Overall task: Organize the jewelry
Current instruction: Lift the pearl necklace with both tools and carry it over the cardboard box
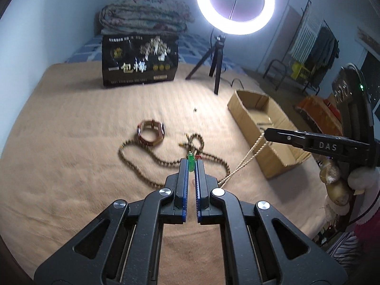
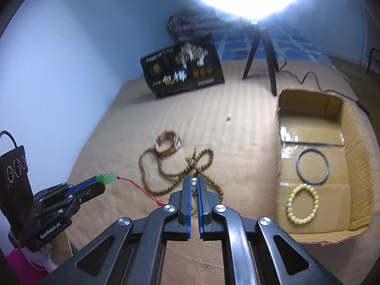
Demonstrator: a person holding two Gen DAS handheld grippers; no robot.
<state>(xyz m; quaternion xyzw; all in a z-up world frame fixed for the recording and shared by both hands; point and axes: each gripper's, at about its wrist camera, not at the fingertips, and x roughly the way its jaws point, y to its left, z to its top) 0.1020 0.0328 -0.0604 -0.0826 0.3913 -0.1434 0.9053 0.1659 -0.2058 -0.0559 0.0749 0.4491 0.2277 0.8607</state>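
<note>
Jewelry lies scattered on a tan ribbed blanket (image 1: 71,123): a small green jade-like pendant (image 1: 190,163) is pinched between the closed fingers of the left gripper (image 1: 191,166), and its thin red cord (image 2: 140,190) trails down across the blanket toward the right gripper (image 2: 194,184). That gripper is closed on a few small pale beads seated between its blue pads, and in the left wrist view a twisted cream cord (image 1: 249,156) runs from its tip down to the blanket. Just beyond both grippers a long strand of brown wooden prayer beads (image 2: 166,180) sprawls in loose loops, with a chunky brown panelled bracelet (image 2: 168,145) resting at its far left loop. To the right sits an open shallow cardboard box (image 2: 356,147), holding a thin dark metal bangle (image 2: 299,157) and, nearer the camera, a pale yellow beaded bracelet (image 2: 289,204), the two just beside each other. Farther back a black printed bag (image 1: 140,59) stands under folded quilts (image 1: 144,15), beside a lit ring light on a black tripod (image 1: 215,64).
</note>
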